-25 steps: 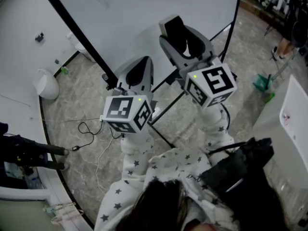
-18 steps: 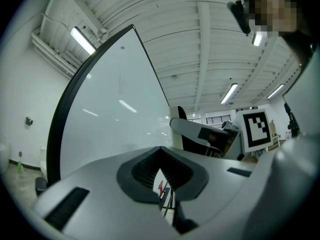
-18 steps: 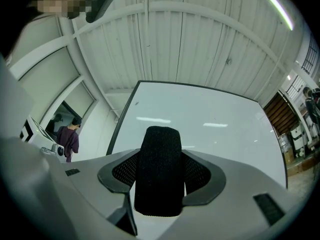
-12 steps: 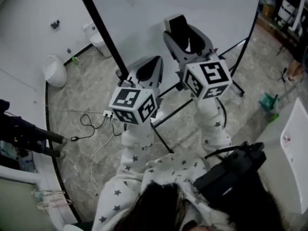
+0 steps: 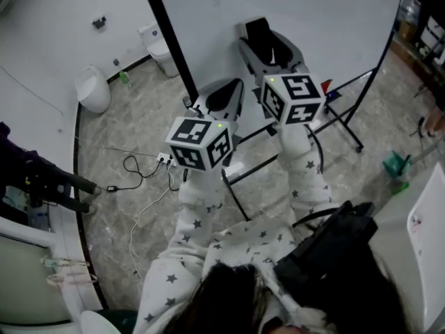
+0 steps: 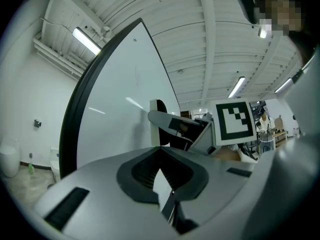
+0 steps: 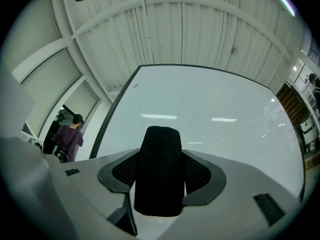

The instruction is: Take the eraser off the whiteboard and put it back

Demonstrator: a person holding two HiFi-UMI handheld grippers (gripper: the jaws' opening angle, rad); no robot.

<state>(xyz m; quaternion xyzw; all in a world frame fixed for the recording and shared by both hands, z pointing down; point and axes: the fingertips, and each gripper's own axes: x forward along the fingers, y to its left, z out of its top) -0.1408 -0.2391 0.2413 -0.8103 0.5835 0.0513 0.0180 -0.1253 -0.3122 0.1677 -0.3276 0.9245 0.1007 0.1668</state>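
The whiteboard (image 5: 299,5) stands on a black-framed stand and fills the top of the head view. My right gripper (image 5: 265,39) is raised in front of its face, shut on the black felt eraser (image 5: 261,35). In the right gripper view the eraser (image 7: 160,169) stands upright between the jaws, with the whiteboard (image 7: 215,109) just behind it. Whether the eraser touches the board I cannot tell. My left gripper (image 5: 222,94) is lower and to the left, near the board's black edge, shut and empty. In the left gripper view the left gripper (image 6: 160,151) points past the whiteboard (image 6: 115,119), and the eraser (image 6: 156,115) shows beyond it.
The board's black stand legs (image 5: 348,120) spread over the marble floor. A power strip and cables (image 5: 149,165) lie at the left. A white bin (image 5: 92,89) stands by the wall. A person in dark clothes (image 5: 28,179) is at the left edge, and a green dustpan (image 5: 396,164) at the right.
The head view has swung, so the board sits further right. The left gripper has edged along toward the board. The right gripper still holds the eraser in front of the board.
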